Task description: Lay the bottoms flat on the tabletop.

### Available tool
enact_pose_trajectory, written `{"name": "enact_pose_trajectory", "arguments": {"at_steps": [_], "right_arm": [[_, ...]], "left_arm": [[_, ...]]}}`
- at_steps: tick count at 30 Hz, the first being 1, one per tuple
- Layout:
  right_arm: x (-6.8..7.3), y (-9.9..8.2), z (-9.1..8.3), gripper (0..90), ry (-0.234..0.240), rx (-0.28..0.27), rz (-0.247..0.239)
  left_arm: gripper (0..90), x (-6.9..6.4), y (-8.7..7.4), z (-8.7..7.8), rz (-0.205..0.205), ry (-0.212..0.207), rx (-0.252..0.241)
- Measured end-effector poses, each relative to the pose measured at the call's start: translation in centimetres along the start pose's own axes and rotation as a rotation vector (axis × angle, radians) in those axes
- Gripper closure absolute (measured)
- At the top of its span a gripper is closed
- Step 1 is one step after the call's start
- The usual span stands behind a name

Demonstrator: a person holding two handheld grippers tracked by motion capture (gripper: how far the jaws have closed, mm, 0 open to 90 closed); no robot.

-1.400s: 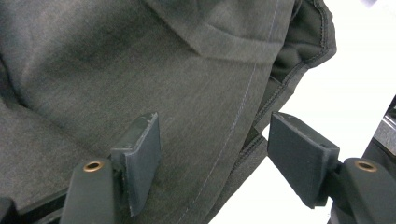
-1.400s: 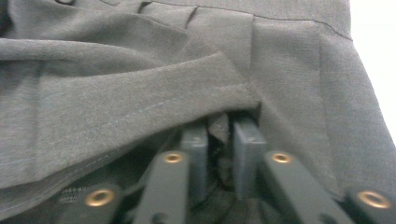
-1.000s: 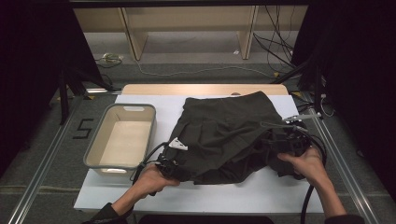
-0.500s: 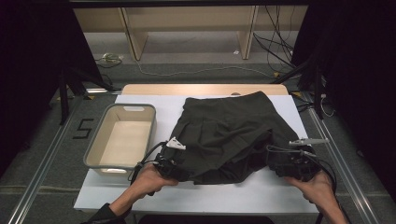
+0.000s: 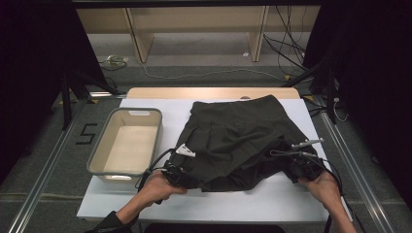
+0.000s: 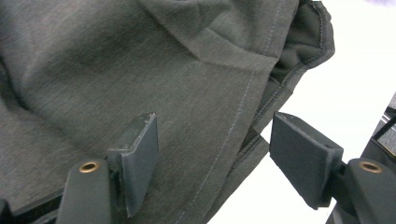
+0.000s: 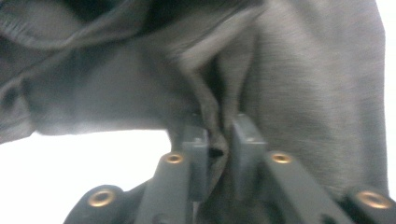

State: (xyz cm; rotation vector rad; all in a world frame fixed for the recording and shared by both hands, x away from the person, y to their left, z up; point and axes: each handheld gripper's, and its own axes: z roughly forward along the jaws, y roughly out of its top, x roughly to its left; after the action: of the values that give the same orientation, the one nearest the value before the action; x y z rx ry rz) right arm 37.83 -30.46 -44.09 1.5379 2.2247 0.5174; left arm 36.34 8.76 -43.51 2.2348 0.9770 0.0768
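While the dark garment (image 5: 243,141) lies spread over the middle of the white desk (image 5: 272,204), its near hem stops short of the front edge, leaving a bare strip there; the right tongs (image 7: 215,140) have just been closing and now pinch a fold of cloth at the near right corner; the left tongs (image 6: 212,154) stand apart over the stitched hem at the near left corner, pads not pressing; the grey bin (image 5: 97,160) sits just beside the garment on the left.
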Motion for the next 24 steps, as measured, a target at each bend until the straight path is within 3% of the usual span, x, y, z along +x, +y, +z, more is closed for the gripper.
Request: {"name": "enact_pose_trajectory", "arguments": {"at_steps": [5,8,14,24], "right_arm": [[-1.8,1.7,-0.8,84.7,-0.05,-0.059,0.028],[-3.4,3.3,-1.0,84.9,-0.071,-0.105,0.071],[-5.1,5.2,-0.4,84.8,-0.096,-0.168,0.126],[-5.2,4.5,2.5,80.5,-0.073,-0.08,0.118]], "left_arm": [[32.1,0.1,0.0,0.0,-0.006,0.006,-0.004],[32.1,0.1,0.0,0.1,-0.007,0.006,-0.001],[32.2,0.3,0.0,0.2,-0.015,0.01,0.002],[32.2,0.1,-0.2,0.4,-0.001,0.009,0.011]]}}
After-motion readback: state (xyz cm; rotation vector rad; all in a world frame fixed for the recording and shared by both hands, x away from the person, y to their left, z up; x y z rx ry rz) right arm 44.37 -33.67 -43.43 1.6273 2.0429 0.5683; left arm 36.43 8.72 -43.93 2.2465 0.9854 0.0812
